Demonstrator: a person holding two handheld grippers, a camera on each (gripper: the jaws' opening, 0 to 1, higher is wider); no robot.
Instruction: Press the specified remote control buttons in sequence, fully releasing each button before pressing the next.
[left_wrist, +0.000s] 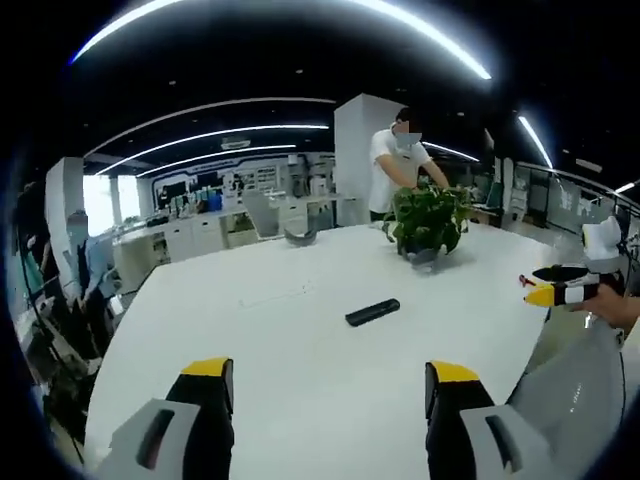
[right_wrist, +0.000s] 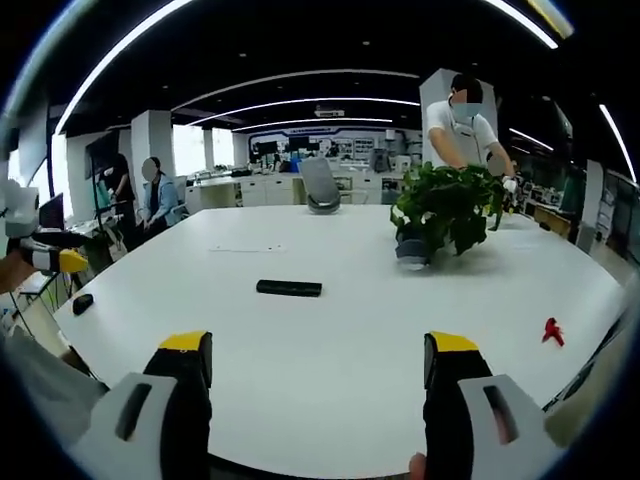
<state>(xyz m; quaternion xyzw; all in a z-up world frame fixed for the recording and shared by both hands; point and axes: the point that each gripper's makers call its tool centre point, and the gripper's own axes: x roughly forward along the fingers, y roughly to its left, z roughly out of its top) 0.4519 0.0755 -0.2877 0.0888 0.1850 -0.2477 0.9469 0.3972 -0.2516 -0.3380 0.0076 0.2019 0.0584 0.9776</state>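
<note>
1. Two grippers hang above the near edge of a large white table (right_wrist: 330, 400), and neither touches anything.
2. In the left gripper view, the left gripper (left_wrist: 330, 385) has its yellow-tipped jaws wide apart with only bare tabletop between them; in the right gripper view, the right gripper (right_wrist: 320, 360) stands the same way, jaws spread and empty.
3. Flat on the table lies the black remote control (left_wrist: 373, 312), out past both sets of jaws and well apart from them; in the right gripper view it lies crosswise near the table's middle (right_wrist: 289, 288), left of the potted plant (right_wrist: 447, 212).
4. Its buttons are too small to make out from here, so which ones are wanted, or whether any has been pressed, cannot be read.
5. My judgement: the task looks to be at its very start (both grippers are back from the remote and none of the sequence shows as done), so the approach, each press and each full release all remain.
6. Other things in view: a small red object (right_wrist: 551, 331) near the table's right edge, a small dark item (right_wrist: 82, 302) at its left edge, and a person in a white shirt (right_wrist: 462, 130) tending the plant at the far side.
</note>
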